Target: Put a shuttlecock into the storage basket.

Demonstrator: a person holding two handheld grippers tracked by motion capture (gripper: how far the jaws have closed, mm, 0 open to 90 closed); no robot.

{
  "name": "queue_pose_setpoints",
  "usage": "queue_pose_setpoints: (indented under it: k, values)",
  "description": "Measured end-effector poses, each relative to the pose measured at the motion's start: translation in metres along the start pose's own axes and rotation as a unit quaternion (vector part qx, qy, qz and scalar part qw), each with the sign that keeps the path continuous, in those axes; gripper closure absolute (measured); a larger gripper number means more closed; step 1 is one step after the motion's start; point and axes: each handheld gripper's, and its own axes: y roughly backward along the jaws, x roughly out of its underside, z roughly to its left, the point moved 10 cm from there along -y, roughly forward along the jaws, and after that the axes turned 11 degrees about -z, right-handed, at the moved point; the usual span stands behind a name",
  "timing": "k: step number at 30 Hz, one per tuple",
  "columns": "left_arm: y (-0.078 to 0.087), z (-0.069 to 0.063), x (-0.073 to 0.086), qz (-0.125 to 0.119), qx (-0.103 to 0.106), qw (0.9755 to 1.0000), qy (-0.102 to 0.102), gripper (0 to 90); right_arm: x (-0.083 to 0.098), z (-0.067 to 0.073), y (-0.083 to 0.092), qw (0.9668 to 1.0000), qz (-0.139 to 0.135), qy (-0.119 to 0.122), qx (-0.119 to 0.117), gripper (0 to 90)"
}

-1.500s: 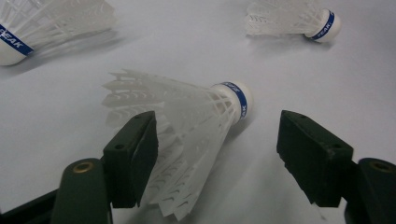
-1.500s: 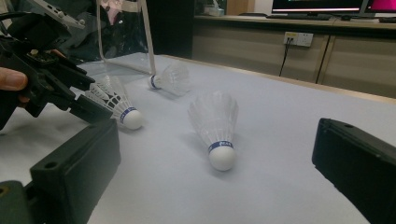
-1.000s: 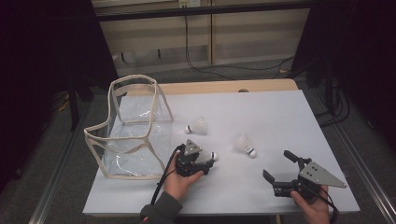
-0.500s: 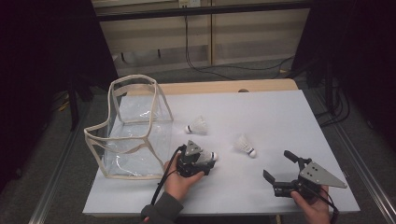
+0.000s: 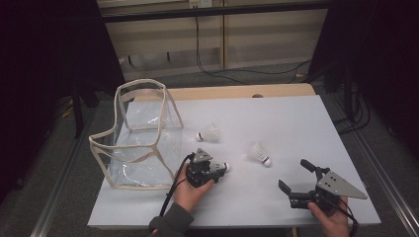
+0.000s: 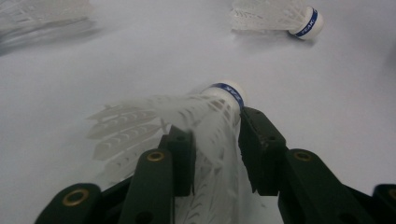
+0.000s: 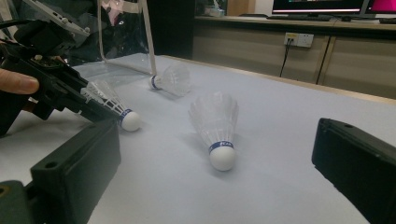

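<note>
Three white shuttlecocks with blue-banded cork tips are on the white table [image 5: 276, 118]. My left gripper [image 5: 219, 168] [image 6: 217, 128] has just been closing and now pinches the feather skirt of one shuttlecock [image 6: 219, 100] [image 5: 225, 166], whose cork points away from the hand. In the right gripper view that same shuttlecock [image 7: 112, 109] rests with its cork at the table. A second shuttlecock [image 5: 259, 154] [image 7: 215, 121] lies ahead of my right gripper [image 5: 293, 175] [image 7: 215, 154], which is open and holds nothing. The third shuttlecock [image 5: 208, 133] [image 7: 173, 78] lies farther back.
A clear plastic bag with cream trim [image 5: 138, 143] stands open at the left of the table, close to the left hand. Cabinets and trailing cables sit beyond the table's far edge.
The left gripper's jaws have drawn in around the shuttlecock's skirt. Both hands and the two loose shuttlecocks stay where they were.
</note>
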Motion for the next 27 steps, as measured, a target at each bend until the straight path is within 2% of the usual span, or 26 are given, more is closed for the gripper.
queue_pose_setpoints:
  k: [12,17,24,26,27]
  values:
    - [0.001,-0.0017,-0.0003,-0.003,0.011,0.9998,0.015,76.3,-0.0002,-0.0003,0.0002,1.0,0.0,0.0,0.0,1.2]
    - [0.0014,-0.0022,-0.0012,-0.005,0.015,0.9998,0.011,81.0,-0.0003,-0.0005,0.0002,1.0,-0.001,0.0,0.0,1.2]
    - [0.0027,-0.0054,-0.0037,-0.01,0.028,0.9992,0.026,84.8,0.0001,-0.0005,0.0002,1.0,0.0,-0.001,-0.001,1.2]
    - [0.0048,-0.0048,-0.0032,-0.001,0.028,0.9993,0.026,85.4,0.0007,-0.0005,0.0,1.0,0.001,-0.002,-0.001,1.2]
    - [0.0048,-0.0052,-0.0038,-0.004,0.026,0.9992,0.028,85.7,0.0007,-0.0003,-0.0001,1.0,0.001,-0.002,-0.001,1.2]
